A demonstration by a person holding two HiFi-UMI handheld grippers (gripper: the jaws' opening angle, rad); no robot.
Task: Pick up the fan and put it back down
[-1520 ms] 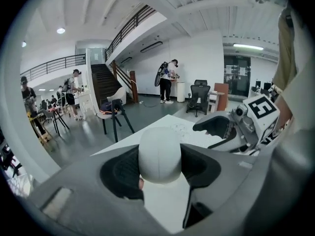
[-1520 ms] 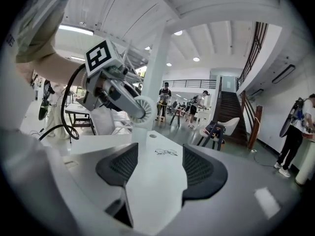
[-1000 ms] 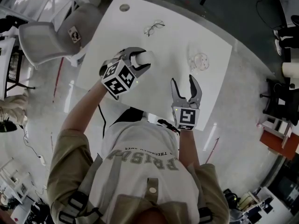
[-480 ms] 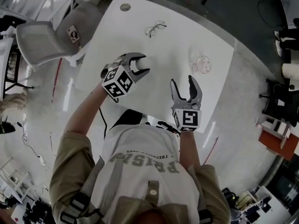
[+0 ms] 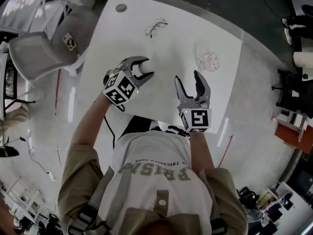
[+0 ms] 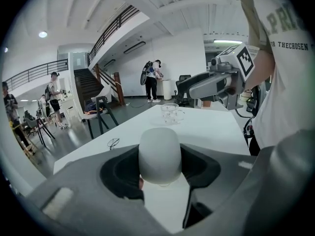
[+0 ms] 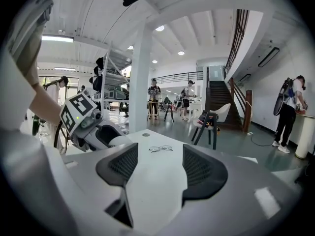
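The fan (image 5: 145, 68) is a small white rounded piece standing upright between my left gripper's jaws. My left gripper (image 5: 148, 67) is shut on it, the dark pads against both its sides, low over the white table (image 5: 181, 38). The left gripper view shows the fan (image 6: 160, 154) filling the gap in the left gripper (image 6: 160, 167); its base is hidden. My right gripper (image 5: 188, 79) hovers open and empty over the table's near part, to the right of the fan. The right gripper view shows nothing in the right gripper (image 7: 157, 167).
Folded glasses (image 5: 155, 27) lie at the table's far side. A clear glass cup (image 5: 209, 61) stands at the right. A round cable hole (image 5: 121, 7) sits in the far left corner. A grey chair (image 5: 44, 48) stands left of the table. People stand in the background.
My left gripper has sunk a little toward the table with the fan still in it. The right gripper has shifted slightly and stays open.
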